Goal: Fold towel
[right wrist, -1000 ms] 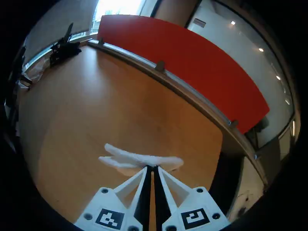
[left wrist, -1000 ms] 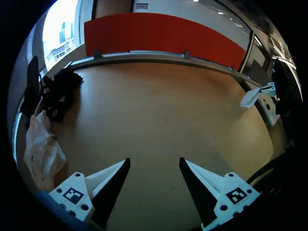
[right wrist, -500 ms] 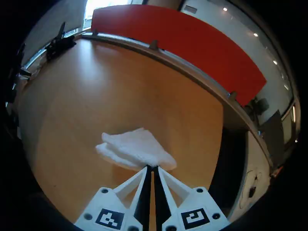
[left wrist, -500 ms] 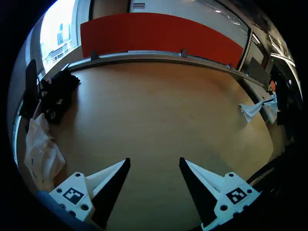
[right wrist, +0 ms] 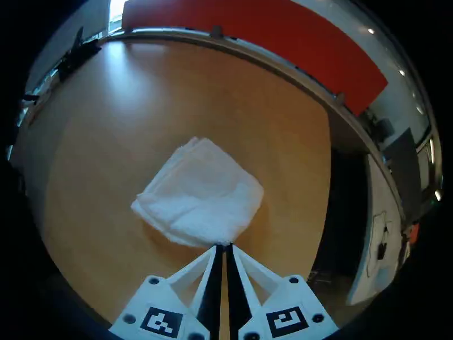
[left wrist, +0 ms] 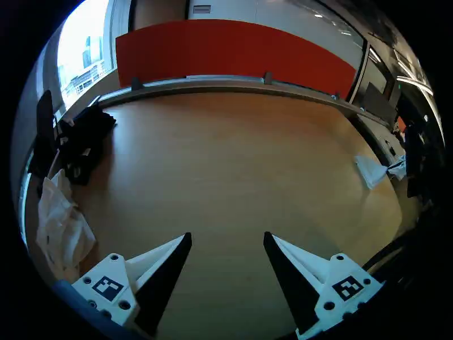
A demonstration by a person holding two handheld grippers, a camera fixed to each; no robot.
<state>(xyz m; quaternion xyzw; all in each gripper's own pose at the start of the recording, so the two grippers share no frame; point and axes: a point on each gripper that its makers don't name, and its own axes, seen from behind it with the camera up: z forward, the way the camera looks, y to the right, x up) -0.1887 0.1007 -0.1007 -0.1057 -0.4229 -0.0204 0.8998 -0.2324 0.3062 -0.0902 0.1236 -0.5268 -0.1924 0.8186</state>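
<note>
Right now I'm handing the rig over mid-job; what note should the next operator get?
Left gripper: open, holding nothing, above the bare table.
Right gripper: shut on the near corner of the towel.
Towel: white, in a layered square, low over the table toward its right side. I cannot tell whether it lies fully flat.
Done: the towel looks folded into several layers.
Left: probably set it flat and release. Fold once more only if a smaller packet is wanted.
</note>
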